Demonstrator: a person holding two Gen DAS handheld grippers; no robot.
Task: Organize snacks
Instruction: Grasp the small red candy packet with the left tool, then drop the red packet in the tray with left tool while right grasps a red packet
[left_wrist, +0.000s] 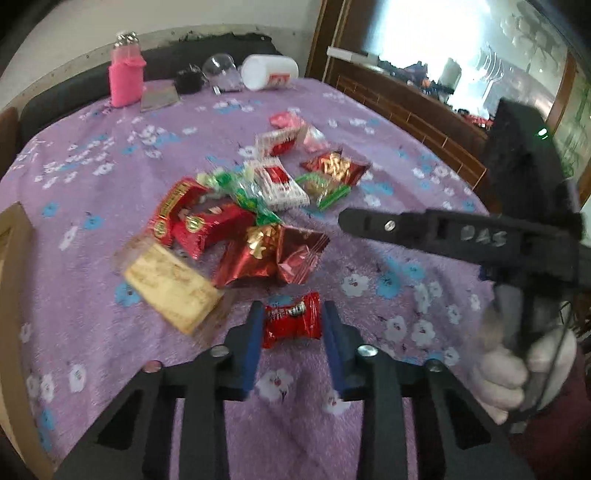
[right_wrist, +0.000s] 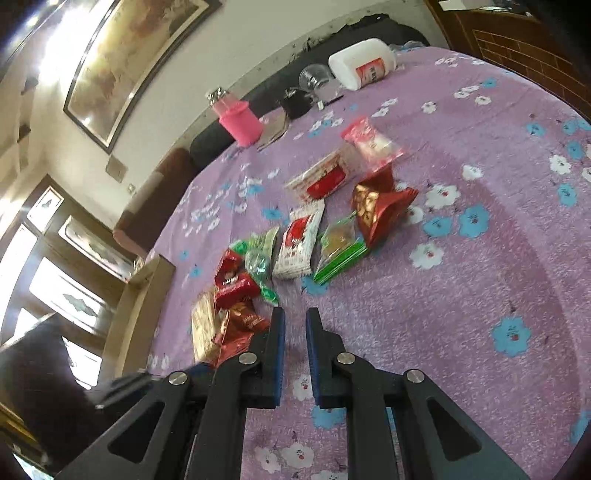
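My view is smeared: the snack pile (left_wrist: 236, 218) blurs, its wrapper print unreadable, and my right tool (right_wrist: 294, 317) hides part of the red packets at its left finger. From the left wrist camera, a small red candy (left_wrist: 291, 323) lies on the table between the blue pads (left_wrist: 255, 343) of my left tool (left_wrist: 291, 314); they stand just beside its ends, and I cannot tell whether they touch it. The right tool is pinched nearly together on nothing, above bare cloth. A purple flowered cloth (right_wrist: 480, 295) covers the table; a pink bottle (left_wrist: 125, 75) and white jar (left_wrist: 269, 72) stand at the far edge, near a framed picture (right_wrist: 136, 48).
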